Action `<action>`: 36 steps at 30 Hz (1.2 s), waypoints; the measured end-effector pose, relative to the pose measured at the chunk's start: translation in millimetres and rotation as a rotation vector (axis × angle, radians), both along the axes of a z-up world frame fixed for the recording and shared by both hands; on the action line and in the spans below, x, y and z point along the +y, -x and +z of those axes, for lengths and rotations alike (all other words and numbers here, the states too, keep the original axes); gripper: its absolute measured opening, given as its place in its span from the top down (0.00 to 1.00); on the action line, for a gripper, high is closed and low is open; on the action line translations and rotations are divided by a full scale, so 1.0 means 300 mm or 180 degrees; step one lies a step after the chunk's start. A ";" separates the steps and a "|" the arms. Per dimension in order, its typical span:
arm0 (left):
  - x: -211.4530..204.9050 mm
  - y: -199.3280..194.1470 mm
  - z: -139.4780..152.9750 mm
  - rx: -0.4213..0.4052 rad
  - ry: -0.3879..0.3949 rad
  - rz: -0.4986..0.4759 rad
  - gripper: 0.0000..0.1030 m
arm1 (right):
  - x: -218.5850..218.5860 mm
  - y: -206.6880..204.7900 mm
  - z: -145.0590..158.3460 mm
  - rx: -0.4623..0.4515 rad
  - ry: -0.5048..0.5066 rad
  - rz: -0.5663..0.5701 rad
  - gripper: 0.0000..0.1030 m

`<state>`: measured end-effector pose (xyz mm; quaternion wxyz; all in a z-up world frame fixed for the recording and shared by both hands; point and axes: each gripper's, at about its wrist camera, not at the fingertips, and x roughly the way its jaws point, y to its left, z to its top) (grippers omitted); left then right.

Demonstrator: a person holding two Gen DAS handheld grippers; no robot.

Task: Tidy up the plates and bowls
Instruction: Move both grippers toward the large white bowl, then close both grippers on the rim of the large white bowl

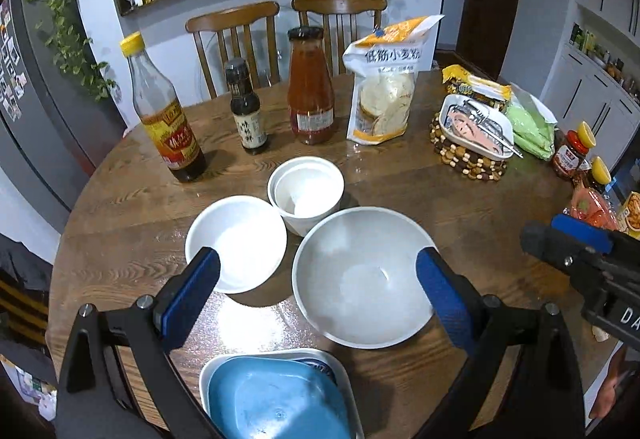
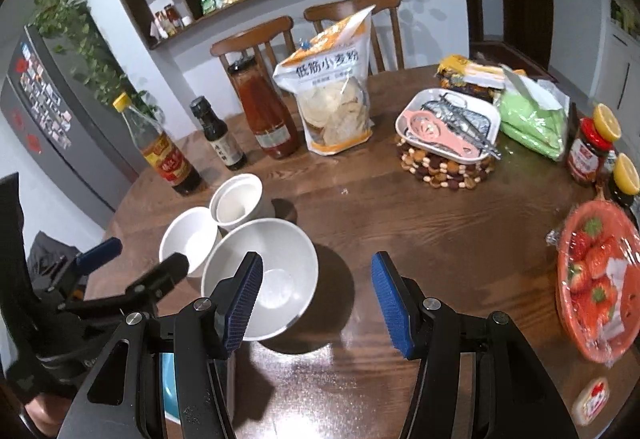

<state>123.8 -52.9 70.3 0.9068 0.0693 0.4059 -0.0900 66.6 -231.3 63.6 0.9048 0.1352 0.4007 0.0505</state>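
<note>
Big bowl (image 1: pixel 362 277) sits near the table (image 1: pixel 400 175) front edge. Smaller bowl (image 1: pixel 236 243) just left of it, cup (image 1: pixel 306 193) behind and between both, touching the big bowl. Square plates (image 1: pixel 276 395) stacked in front. Three bottles (image 1: pixel 244 107) and flour bag (image 1: pixel 382 87) in a row behind. Tray (image 1: pixel 476 127) on a trivet (image 1: pixel 466 159) far right.

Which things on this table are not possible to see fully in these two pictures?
- Blue dish in a white tray: left wrist view, cut by the bottom edge and left gripper; right wrist view, nearly hidden behind right gripper.
- Small bowl: right wrist view, partly covered by the left gripper.
- Pink packet: label too blurred.
</note>
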 end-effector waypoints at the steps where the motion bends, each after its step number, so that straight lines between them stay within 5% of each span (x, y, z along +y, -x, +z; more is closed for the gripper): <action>1: 0.004 -0.008 -0.016 0.0041 -0.0005 0.0021 0.04 | 0.000 -0.012 -0.012 0.0035 -0.0008 0.0012 0.44; 23: 0.020 -0.134 -0.288 0.0765 -0.0085 0.0105 0.07 | 0.043 -0.166 -0.280 0.0636 -0.0217 0.0192 0.44; 29: -0.001 -0.160 -0.329 0.0895 -0.0045 0.0042 0.22 | 0.054 -0.183 -0.320 0.0713 -0.0293 0.0245 0.45; 36: -0.013 -0.172 -0.360 0.1036 0.0075 -0.0021 0.54 | 0.057 -0.185 -0.340 0.0694 -0.0295 0.0269 0.68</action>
